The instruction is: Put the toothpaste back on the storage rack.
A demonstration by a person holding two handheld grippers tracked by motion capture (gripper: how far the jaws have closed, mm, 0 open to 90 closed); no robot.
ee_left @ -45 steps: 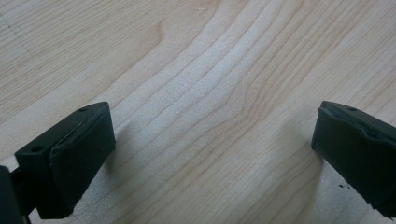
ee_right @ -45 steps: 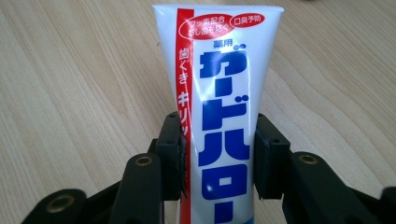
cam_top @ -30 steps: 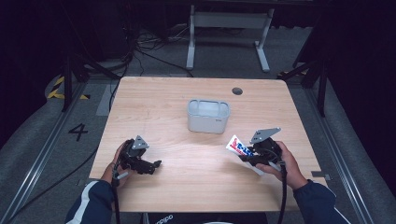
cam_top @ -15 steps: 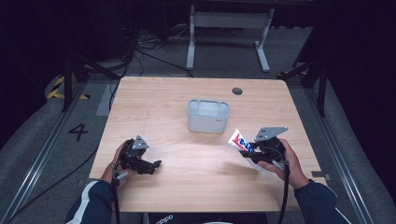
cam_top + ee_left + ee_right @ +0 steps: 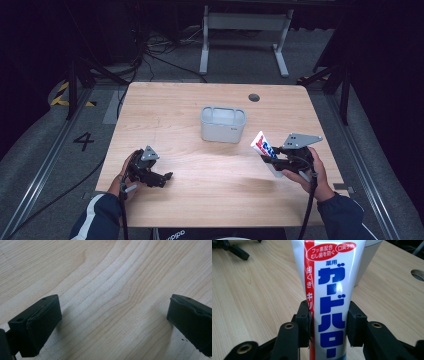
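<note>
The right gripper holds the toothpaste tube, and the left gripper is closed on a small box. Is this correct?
Not quite. The left gripper is open and holds nothing, as the left gripper view shows: only bare table between its jaws. The right gripper does hold the toothpaste tube.

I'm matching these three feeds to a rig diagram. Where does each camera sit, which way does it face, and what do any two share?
High view: above the person's side, facing forward and down on the wooden table; both forearms, left tool, right tool.
Left gripper view: on the left tool, facing bare tabletop; jaws wide apart.
Right gripper view: on the right tool, facing along the clamped toothpaste tube.
Shared: high and right gripper views both show the tube and grey container.
</note>
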